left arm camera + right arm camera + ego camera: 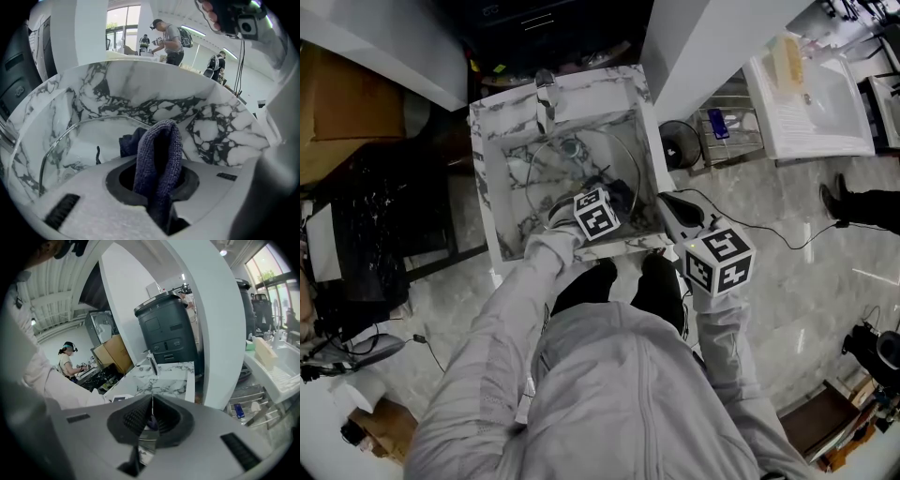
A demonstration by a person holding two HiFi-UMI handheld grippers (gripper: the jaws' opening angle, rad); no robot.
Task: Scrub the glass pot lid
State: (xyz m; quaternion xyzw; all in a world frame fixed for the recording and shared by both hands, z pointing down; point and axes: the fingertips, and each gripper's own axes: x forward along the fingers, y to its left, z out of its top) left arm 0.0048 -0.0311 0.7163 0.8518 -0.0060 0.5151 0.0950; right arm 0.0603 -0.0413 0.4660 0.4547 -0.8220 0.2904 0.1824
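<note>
The glass pot lid [551, 180] lies tilted inside the marble sink [502, 187], its metal rim [56, 140] showing in the left gripper view. My left gripper [613, 194] reaches into the sink over the lid's right side, shut on a dark blue cloth [158, 154] that bunches up between its jaws. That cloth [624, 193] rests by the lid's edge. My right gripper [673, 210] hangs outside the sink at its front right corner, jaws shut together with nothing in them [151, 401].
A faucet [546, 94] stands at the sink's back rim. Right of the sink are a white pillar, a wire rack [727, 127] and a white basin [811, 94]. A cable crosses the floor [769, 234]. A tall black bin [171, 331] stands behind; people work in the background.
</note>
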